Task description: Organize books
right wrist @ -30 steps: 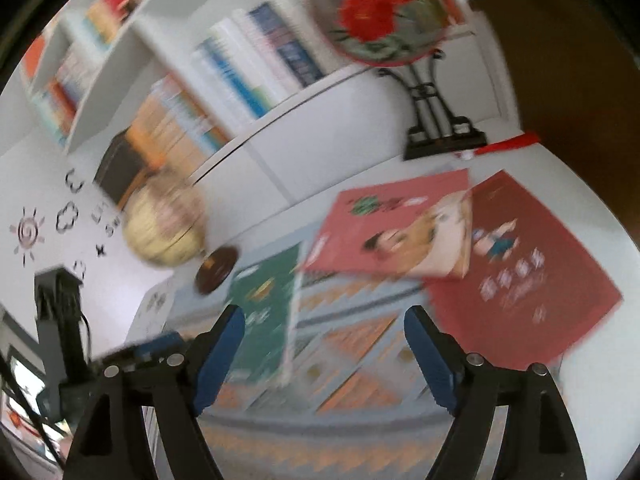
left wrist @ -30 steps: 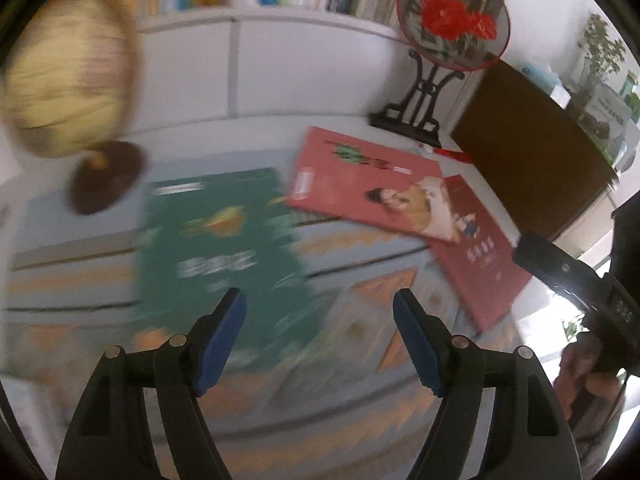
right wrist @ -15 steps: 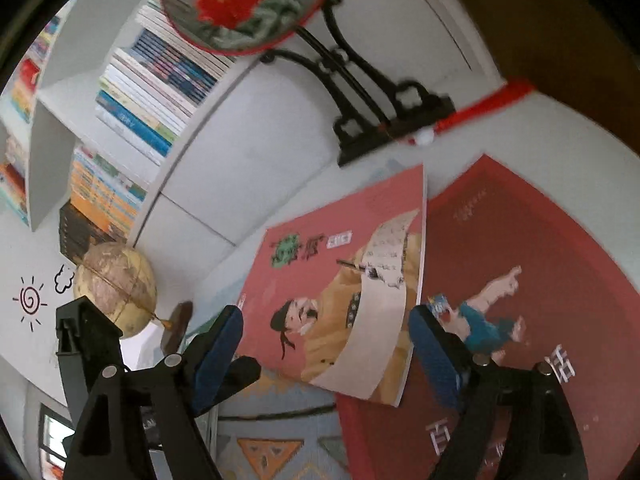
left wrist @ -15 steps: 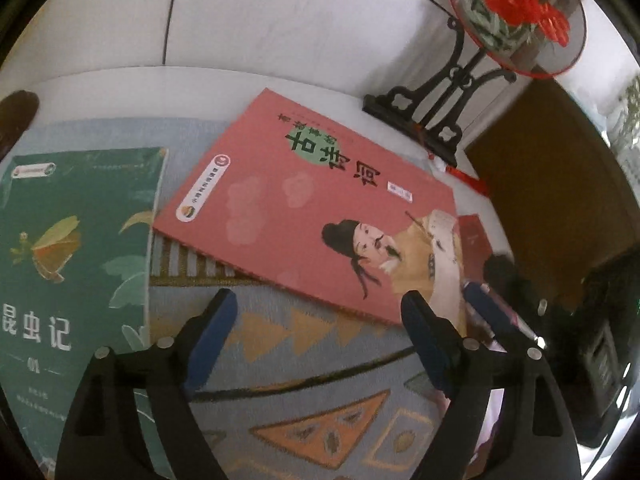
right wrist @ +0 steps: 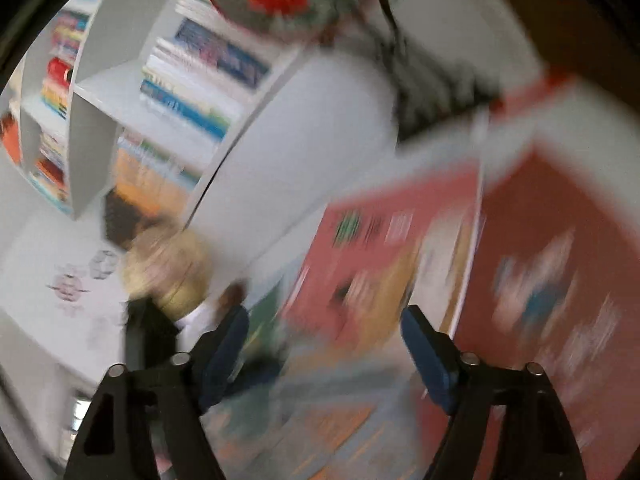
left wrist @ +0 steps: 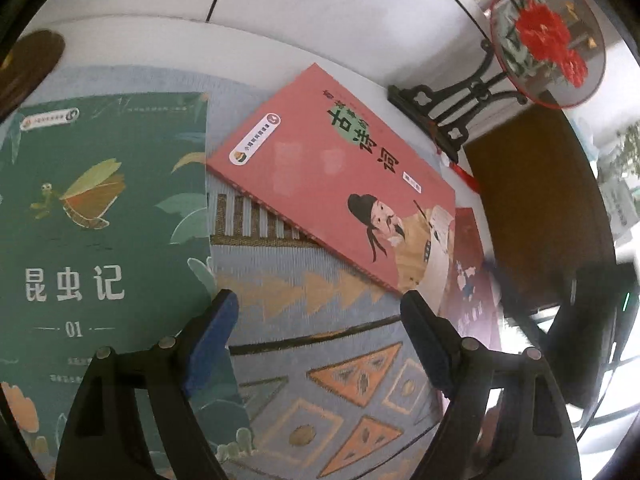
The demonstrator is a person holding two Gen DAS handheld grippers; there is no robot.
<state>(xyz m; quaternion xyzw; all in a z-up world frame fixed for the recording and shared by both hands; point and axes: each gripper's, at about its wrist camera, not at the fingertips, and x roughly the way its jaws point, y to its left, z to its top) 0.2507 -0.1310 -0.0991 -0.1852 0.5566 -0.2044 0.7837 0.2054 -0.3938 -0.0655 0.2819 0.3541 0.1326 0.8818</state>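
Hovering over the patterned mat (left wrist: 304, 364), your left claw (left wrist: 316, 320) is released and holds nothing. Your right claw (right wrist: 324, 344) is spread too, its view blurred. The green book (left wrist: 100, 240) lies left on the mat; the pink book (left wrist: 332, 192) lies farther right, overlapping the dark red book (left wrist: 472, 280). Beyond stands the fan ornament (left wrist: 548, 36).

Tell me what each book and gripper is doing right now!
Green book: closed, flat on the patterned mat.
Pink book: closed, its right end resting on the dark red book.
Dark red book: closed, partly covered.
Left hand-held gripper: open, empty.
Right hand-held gripper: open, empty.
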